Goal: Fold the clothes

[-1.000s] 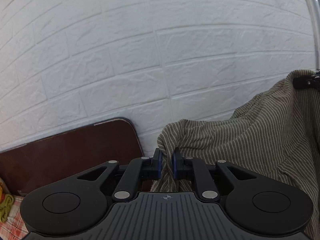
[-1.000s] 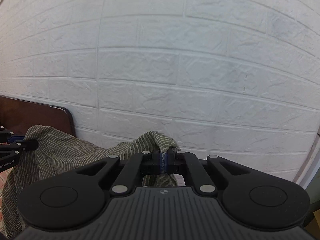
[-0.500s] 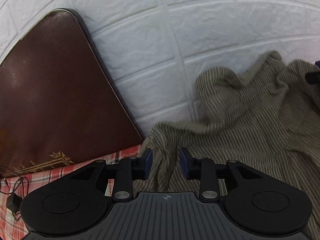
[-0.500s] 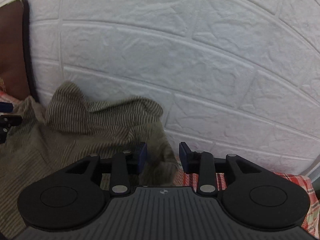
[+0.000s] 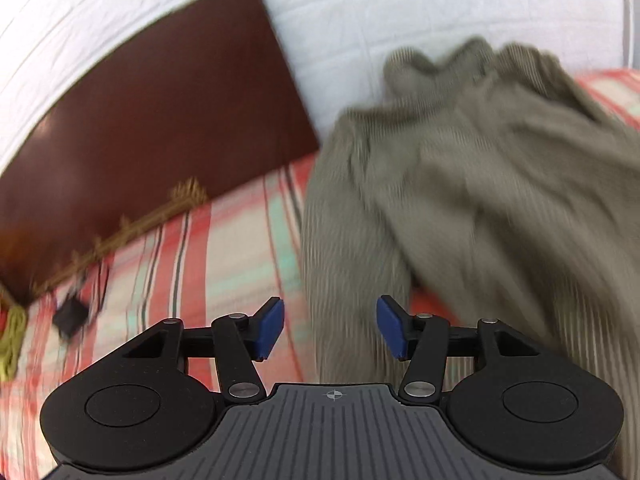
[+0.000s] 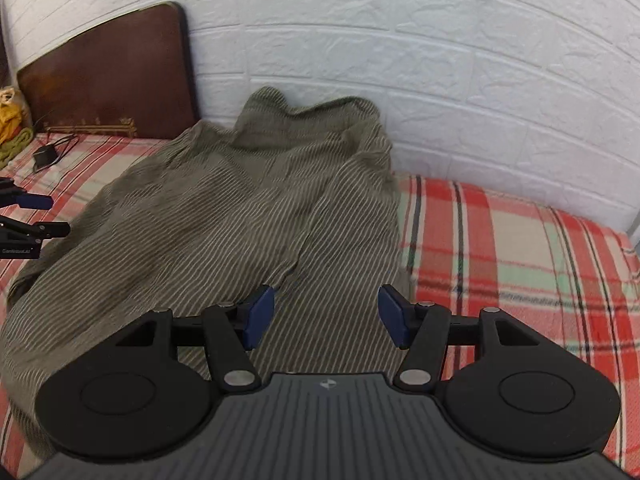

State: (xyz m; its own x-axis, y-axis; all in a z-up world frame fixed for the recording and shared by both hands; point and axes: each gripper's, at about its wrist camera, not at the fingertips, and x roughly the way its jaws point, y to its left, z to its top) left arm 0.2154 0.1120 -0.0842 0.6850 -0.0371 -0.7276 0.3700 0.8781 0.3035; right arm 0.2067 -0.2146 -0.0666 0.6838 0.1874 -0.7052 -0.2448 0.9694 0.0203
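Note:
An olive green striped garment (image 6: pixel 224 216) lies spread and rumpled on the plaid bed, its far end bunched against the white brick wall. It also shows, blurred, in the left wrist view (image 5: pixel 460 200). My right gripper (image 6: pixel 326 316) is open and empty above the garment's near right part. My left gripper (image 5: pixel 330 330) is open and empty over the garment's left edge; its fingertips (image 6: pixel 40 202) show at the left edge of the right wrist view.
The bed has a red, white and green plaid sheet (image 6: pixel 512 248). A dark brown headboard (image 6: pixel 108 76) stands at the far left against the white brick wall (image 6: pixel 440 60). A small black charger with cable (image 6: pixel 44 156) and yellow-green cloth (image 6: pixel 12 136) lie near the headboard.
Both grippers let go of the garment, opened wide and pulled back. The garment dropped from held up against the wall to lying on the bed.

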